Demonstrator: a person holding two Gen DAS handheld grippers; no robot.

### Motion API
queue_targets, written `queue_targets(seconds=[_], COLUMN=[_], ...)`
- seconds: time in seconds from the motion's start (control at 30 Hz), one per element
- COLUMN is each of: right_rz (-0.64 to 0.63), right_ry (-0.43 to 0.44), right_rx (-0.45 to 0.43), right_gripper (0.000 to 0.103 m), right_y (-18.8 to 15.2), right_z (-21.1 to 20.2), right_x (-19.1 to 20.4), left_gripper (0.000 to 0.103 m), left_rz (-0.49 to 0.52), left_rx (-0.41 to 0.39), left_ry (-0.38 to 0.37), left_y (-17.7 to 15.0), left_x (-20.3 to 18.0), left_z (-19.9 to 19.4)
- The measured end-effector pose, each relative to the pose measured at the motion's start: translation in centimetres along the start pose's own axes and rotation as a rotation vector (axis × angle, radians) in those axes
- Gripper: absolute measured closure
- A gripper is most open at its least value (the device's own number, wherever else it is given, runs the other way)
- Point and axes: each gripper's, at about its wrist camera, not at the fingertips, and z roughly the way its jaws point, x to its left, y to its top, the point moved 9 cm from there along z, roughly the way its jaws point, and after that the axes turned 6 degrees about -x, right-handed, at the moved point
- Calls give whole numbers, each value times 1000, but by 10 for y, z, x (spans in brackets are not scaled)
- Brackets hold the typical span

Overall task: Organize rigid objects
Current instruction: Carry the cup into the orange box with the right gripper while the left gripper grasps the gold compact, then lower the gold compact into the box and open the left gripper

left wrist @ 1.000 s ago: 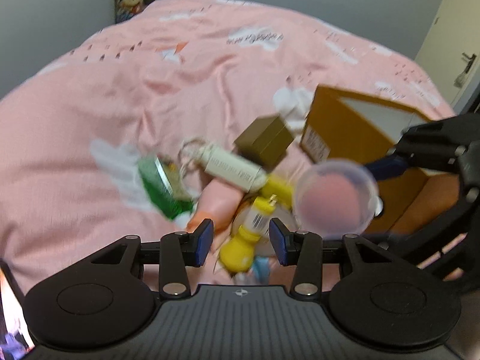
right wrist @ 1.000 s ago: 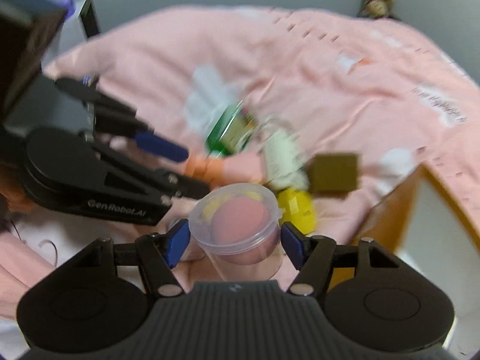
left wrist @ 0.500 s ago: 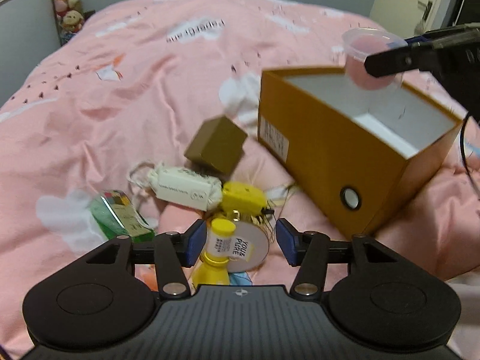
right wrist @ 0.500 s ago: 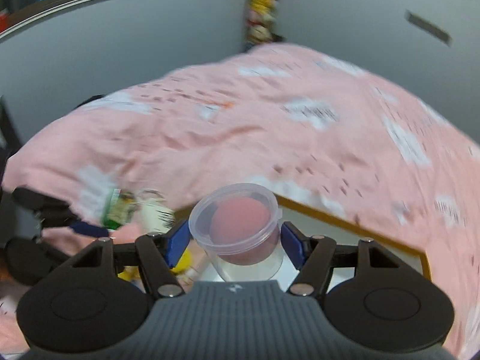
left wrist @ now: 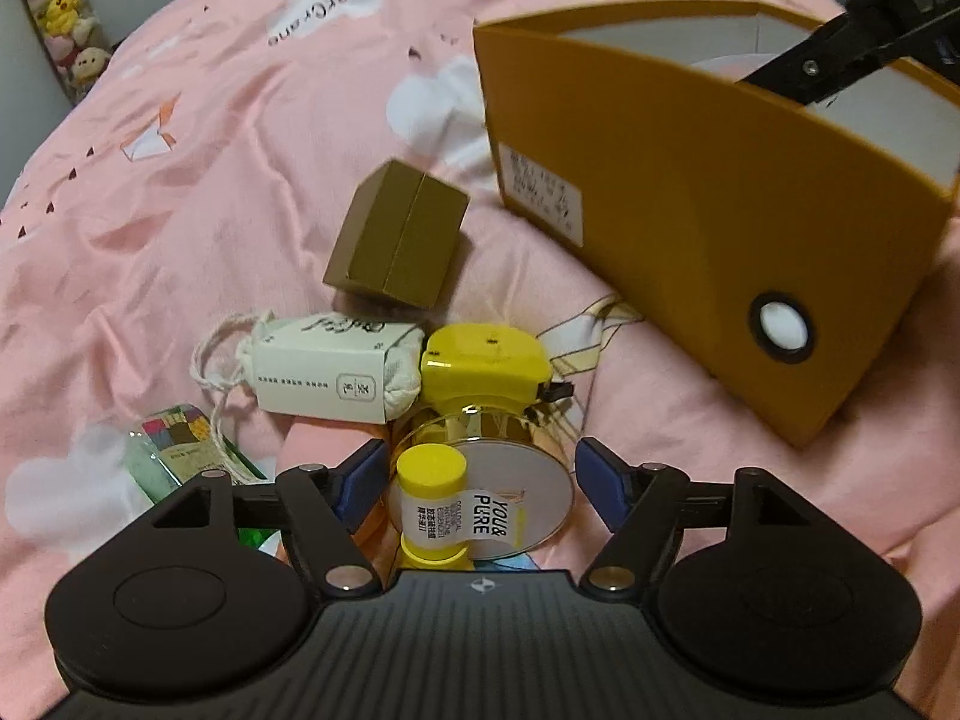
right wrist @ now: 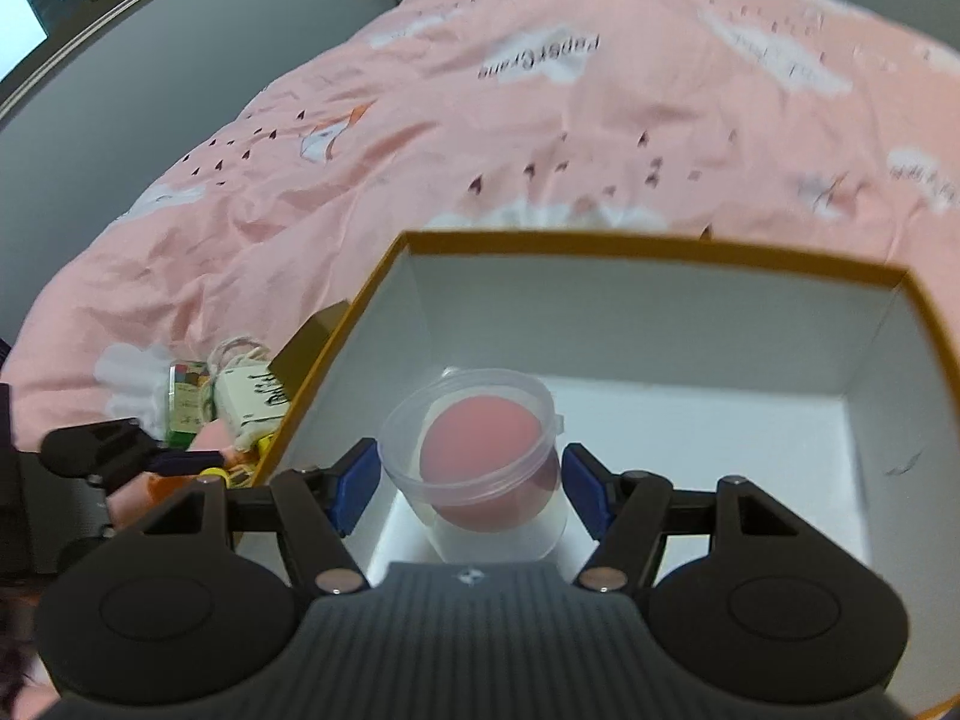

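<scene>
Right wrist view: pink bedspread (right wrist: pixel 540 150) fills the frame under grey walls (right wrist: pixel 210 30); right gripper (right wrist: pixel 471 480) clasps a clear tub (right wrist: pixel 480 456) inside the box (right wrist: pixel 660 252); left gripper (left wrist: pixel 480 480) is opening over a yellow bottle (left wrist: pixel 432 498).

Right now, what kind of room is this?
Most likely a bedroom. A pink blanket with white clouds covers a big bed, soft toys hang by the wall, and an orange box sits on the bed.
</scene>
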Motion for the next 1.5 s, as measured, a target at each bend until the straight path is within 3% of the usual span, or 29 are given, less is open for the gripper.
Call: queue_targets(seconds=[0.47, 0.6, 0.73, 0.9, 1.03, 1.2, 1.33, 1.4, 1.5], right_rz=[151, 133, 119, 129, 117, 52, -37, -75, -136], right_ry=[181, 172, 154, 138, 118, 66, 10, -12, -51], right_rx=[267, 236, 203, 173, 144, 76, 26, 22, 25], right_gripper=[36, 26, 22, 20, 20, 21, 22, 35, 44], right_y=[-41, -38, -36, -35, -32, -22, -9, -3, 6], right_z=[26, 20, 14, 9, 4, -7, -16, -19, -20], right_x=[6, 6, 2, -9, -14, -17, -22, -25, -32], left_gripper=[17, 18, 18, 18, 18, 18, 18, 18, 18], left_rz=[215, 204, 190, 77, -15, -78, 8, 72, 171], left_rx=[46, 33, 2, -69, -140, -265, -308, -300, -279], left_ry=[87, 73, 69, 28, -4, -58, -99, -111, -142], left_y=[-5, -5, -4, 6, 27, 79, 128, 150, 174], left_x=[-20, -17, -17, -11, -5, -1, -22, -40, -70], left_z=[16, 14, 7, -13, -38, -80, -94, -91, -75])
